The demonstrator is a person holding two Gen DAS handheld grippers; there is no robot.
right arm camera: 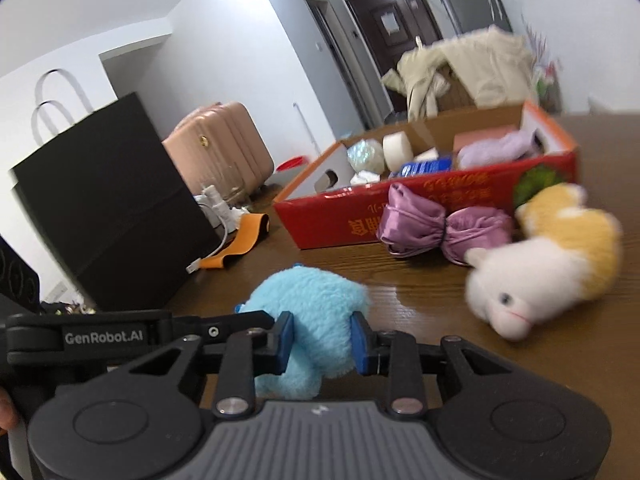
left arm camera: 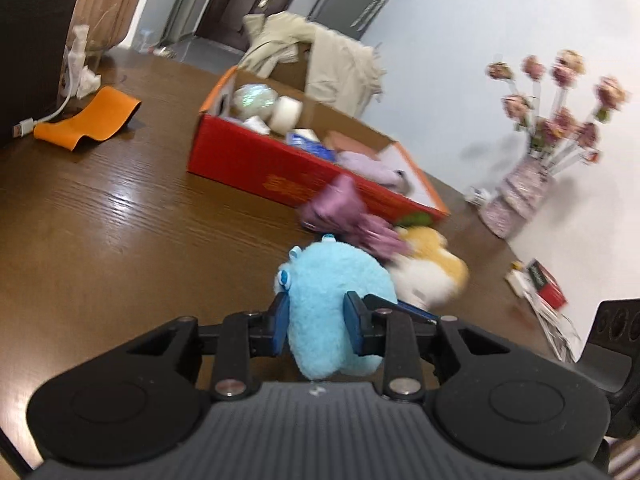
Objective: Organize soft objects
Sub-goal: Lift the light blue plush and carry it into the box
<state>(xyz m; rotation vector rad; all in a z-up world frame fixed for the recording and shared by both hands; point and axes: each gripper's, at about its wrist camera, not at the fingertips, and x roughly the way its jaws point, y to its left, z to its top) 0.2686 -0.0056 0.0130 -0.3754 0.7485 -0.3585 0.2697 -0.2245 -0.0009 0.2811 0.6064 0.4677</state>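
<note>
I had both of my grippers clamped on the same blue plush toy: my left gripper pinched it between its blue pads, jaws narrowed into the fur, and my right gripper squeezed another part of it the same way. In the left wrist view the toy filled the gap at six o'clock, its eye showing at its left side. Just past it, toward one o'clock, lay the purple satin bundle, and beside that at two o'clock the white and yellow plush animal, both on the brown wooden table. The red cardboard box stood behind them at twelve o'clock, open on top, with a lilac soft toy, a roll of tape and other small items inside. In the right wrist view the bundle touched the box's front wall, and the plush animal lay at three o'clock, its head toward me. An orange cloth lay at ten o'clock in the left view, well apart from the box
</note>
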